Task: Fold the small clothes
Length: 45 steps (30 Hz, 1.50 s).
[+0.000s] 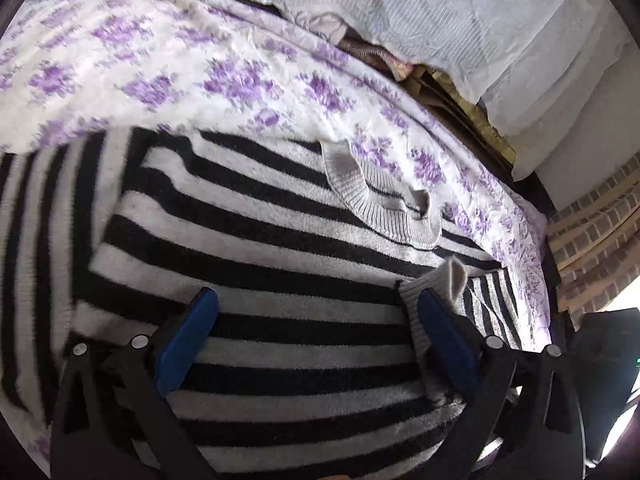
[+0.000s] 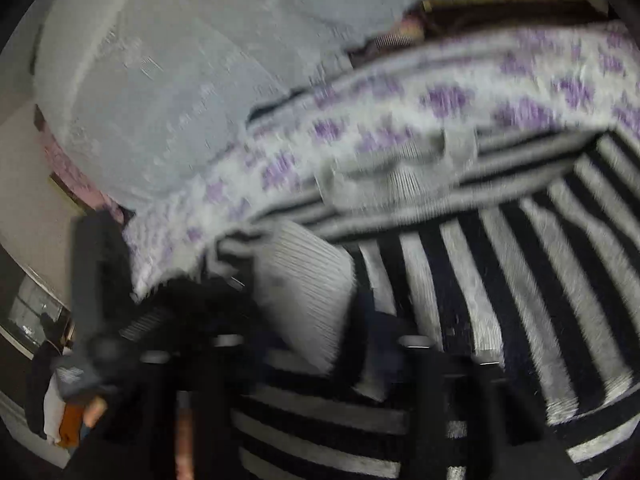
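Striped sweater flat, collar toward floral sheet, left claw open, right claw open around cuff.

You work over bed, covered by white sheet with purple flower print. Black-and-white striped sweater lies spread directly on sheet, under and ahead of left gripper; grey ribbed collar ahead, toward its right. Pale textured bedding lies beyond sheet's far edge. Right view blurred; same sheet.
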{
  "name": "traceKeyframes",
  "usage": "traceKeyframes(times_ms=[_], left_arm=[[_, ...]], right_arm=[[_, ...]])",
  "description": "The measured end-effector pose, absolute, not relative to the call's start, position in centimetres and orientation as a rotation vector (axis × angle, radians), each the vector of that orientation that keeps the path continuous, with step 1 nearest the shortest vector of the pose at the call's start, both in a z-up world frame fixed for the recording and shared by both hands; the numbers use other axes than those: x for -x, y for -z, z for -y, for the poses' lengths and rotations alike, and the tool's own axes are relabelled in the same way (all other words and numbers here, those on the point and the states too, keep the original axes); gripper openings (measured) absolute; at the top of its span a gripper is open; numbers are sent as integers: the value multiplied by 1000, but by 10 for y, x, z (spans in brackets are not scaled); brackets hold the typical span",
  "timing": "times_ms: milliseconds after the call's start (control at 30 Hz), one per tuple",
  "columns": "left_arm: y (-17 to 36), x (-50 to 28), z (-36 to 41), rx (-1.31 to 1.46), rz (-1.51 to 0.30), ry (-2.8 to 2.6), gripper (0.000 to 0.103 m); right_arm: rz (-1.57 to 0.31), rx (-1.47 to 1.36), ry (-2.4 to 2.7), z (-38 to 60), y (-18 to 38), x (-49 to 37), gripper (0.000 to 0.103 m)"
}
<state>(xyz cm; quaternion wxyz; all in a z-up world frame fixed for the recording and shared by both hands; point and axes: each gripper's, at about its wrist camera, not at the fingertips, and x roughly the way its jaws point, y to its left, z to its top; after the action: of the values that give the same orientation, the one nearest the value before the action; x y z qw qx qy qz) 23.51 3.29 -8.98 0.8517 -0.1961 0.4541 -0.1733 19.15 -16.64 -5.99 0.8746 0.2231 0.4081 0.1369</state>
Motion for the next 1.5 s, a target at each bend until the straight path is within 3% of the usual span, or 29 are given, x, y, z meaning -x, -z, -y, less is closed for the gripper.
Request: traceKeyframes(times_ms=[267,400,500,533,567,600,633,700,733,767,867,933,1000,1067,1133,1267,1333,1400,1500], left_arm=[[39,-196,-34,448,-803,481,98],[42,-192,7,342,-849,597,98],[94,-213,31,224,-1002,487,98],[102,-216,33,200,-1009,481,98],[96,-213,37,150,-968,477,98],[93,-211,41,115,-959,454,98],[94,-209,42,106,-952,442,98],[90,-203,41,97,-924,425,98],[82,-196,36,113,-877,443,98],[75,-191,32,130,-835,459,98],[66,-185,24,157,-789,469,98],[84,-201,26,156,-901,446,98],[98,-212,30,146,-966,424,98],[94,-208,36,101,-946,417,98],[91,-201,37,79,-926,393,98],[66,-176,16,164,-774,444,98],[76,-182,21,116,-830,398,98],[101,-201,32,53,-962,345,98],[86,-187,25,50,-909,342,98]], right_arm=[[-629,-492,-275,234,-4,-166,56],[-688,-727,-229,300,34,-197,51],[-722,-866,-141,351,80,-207,47],[-701,-894,-109,369,94,-205,31],[-680,-954,-83,391,107,-202,0],[-669,-1068,-91,408,118,-199,0],[-641,-1179,-116,420,124,-194,1],[-593,-1123,-31,424,108,-173,15],[-586,-1054,-9,418,96,-167,39],[-578,-966,-5,407,79,-161,52],[-563,-860,-165,373,53,-149,56],[-638,-834,-254,348,62,-145,63],[-712,-784,-218,337,80,-144,63],[-708,-688,-98,341,86,-140,44],[-681,-749,-26,353,83,-130,36],[-624,-702,-70,345,66,-106,51],[-679,-691,-85,338,75,-104,58],[-735,-689,-88,337,88,-111,58],[-690,-688,-74,337,78,-97,58]])
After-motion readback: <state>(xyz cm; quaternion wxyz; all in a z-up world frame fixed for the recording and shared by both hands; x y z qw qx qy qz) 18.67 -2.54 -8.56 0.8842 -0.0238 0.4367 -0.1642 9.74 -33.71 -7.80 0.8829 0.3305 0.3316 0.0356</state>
